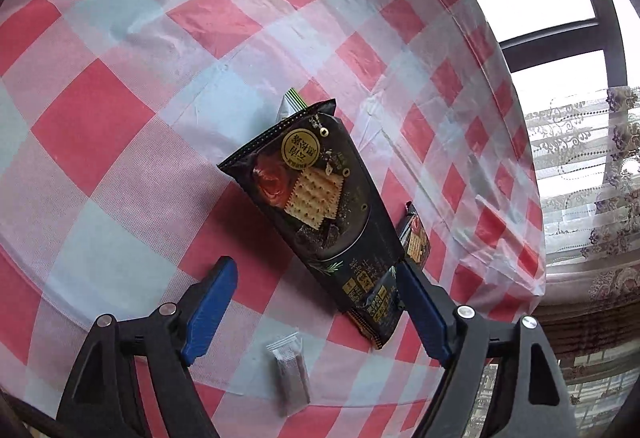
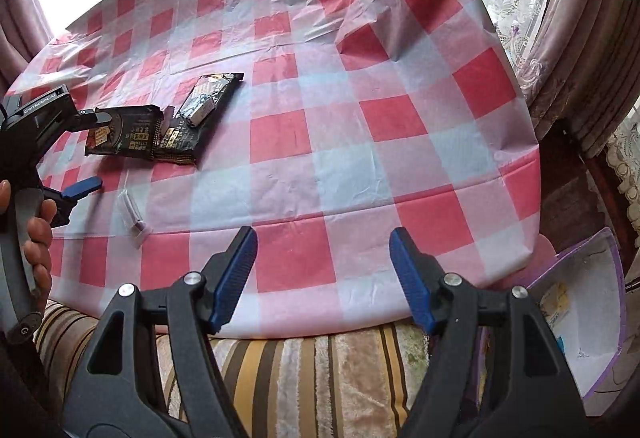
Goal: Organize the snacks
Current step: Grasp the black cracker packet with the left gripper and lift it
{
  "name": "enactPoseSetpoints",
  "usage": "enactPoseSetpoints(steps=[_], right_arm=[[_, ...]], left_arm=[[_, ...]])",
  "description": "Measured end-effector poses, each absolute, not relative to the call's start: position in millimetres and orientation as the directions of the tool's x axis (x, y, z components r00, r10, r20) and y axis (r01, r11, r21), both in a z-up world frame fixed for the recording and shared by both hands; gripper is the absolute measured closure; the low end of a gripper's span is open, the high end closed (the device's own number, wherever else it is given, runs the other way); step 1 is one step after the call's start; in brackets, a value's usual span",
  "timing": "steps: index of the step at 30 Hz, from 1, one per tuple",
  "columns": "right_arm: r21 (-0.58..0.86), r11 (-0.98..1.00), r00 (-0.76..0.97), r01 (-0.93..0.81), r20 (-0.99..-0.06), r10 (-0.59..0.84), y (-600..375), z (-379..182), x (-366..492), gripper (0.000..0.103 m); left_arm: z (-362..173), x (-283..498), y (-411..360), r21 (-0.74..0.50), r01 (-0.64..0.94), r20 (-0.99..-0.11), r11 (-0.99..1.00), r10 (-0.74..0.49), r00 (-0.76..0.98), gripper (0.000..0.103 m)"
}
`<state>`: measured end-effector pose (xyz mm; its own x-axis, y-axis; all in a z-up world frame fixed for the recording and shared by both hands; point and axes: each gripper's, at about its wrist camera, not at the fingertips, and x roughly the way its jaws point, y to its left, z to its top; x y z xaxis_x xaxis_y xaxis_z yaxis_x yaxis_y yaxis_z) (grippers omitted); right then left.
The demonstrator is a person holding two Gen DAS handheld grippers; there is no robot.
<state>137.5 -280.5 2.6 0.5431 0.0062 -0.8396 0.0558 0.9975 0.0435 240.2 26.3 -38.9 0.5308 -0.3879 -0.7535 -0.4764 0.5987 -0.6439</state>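
Where the checked desk fills the frame, a black cracker packet is seen at centre, lying between the wide-spread, empty left gripper fingers (right gripper likewise agape, empty).

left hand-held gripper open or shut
Open: the left hand-held gripper has its blue fingers spread wide, the black cracker packet between them ungripped.

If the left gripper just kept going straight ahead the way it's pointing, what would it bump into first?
Probably the black cracker packet: it lies between the open left gripper's fingers, its near end against the right finger. The small white sachet sits nearer, but likely under the gripper's path; depth is hard to judge.
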Motion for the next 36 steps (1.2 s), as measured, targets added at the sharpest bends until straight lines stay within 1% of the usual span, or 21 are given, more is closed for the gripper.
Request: enactPoseSetpoints(steps=[4, 7, 10, 13, 16, 17, 19, 25, 33, 36], right_arm=[[0.06, 0.996, 0.546, 0.072, -0.838, 0.011, -274.1, -0.1, 149.3, 0.031], [0.074, 0.994, 0.539, 0.074, -0.842, 0.023, -267.2, -3.6, 159.1, 0.031], [0.085, 0.994, 0.543, 0.074, -0.839, 0.031, -258.7, -4.4, 170.2, 0.031], [0.095, 0.993, 0.545, 0.07, -0.837, 0.041, -248.1, -5.2, 183.1, 0.031], [0.102, 0.993, 0.554, 0.064, -0.831, 0.05, -237.1, -4.0, 196.1, 0.031], [0.107, 0.992, 0.56, 0.064, -0.827, 0.054, -233.9, -3.0, 199.8, 0.031], [0.117, 0.991, 0.574, 0.068, -0.817, 0.057, -227.9, -1.8, 208.7, 0.031], [0.129, 0.99, 0.568, 0.061, -0.82, 0.072, -207.9, -7.3, 237.2, 0.031], [0.133, 0.989, 0.557, 0.064, -0.827, 0.075, -191.4, -20.2, 265.7, 0.031], [0.107, 0.992, 0.559, 0.06, -0.827, 0.055, -186.1, -22.4, 272.7, 0.032]], left_arm=[[-37.7, 261.1, 23.0, -0.626, -0.523, -0.769, 0.579, -0.344, 0.539, 0.019], [-35.6, 274.0, 18.6, -0.584, -0.539, -0.797, 0.607, -0.301, 0.524, 0.018], [-32.8, 281.9, 12.0, -0.527, -0.51, -0.821, 0.68, -0.253, 0.511, 0.018], [-30.6, 289.4, -0.4, -0.434, -0.442, -0.85, 0.785, -0.195, 0.489, 0.019], [-30.1, 291.5, -10.7, -0.351, -0.373, -0.86, 0.859, -0.139, 0.49, 0.029], [-30.1, 291.4, -11.5, -0.342, -0.353, -0.858, 0.871, -0.136, 0.495, 0.035], [-30.1, 288.8, -9.7, -0.327, -0.331, -0.856, 0.885, -0.128, 0.501, 0.044], [-29.7, 275.5, 1.3, -0.374, -0.263, -0.834, 0.889, -0.198, 0.515, 0.047], [-25.2, 248.5, 19.7, -0.435, -0.234, -0.802, 0.869, -0.256, 0.54, 0.048], [-20.7, 238.9, 24.7, -0.443, -0.226, -0.788, 0.867, -0.257, 0.559, 0.048]])
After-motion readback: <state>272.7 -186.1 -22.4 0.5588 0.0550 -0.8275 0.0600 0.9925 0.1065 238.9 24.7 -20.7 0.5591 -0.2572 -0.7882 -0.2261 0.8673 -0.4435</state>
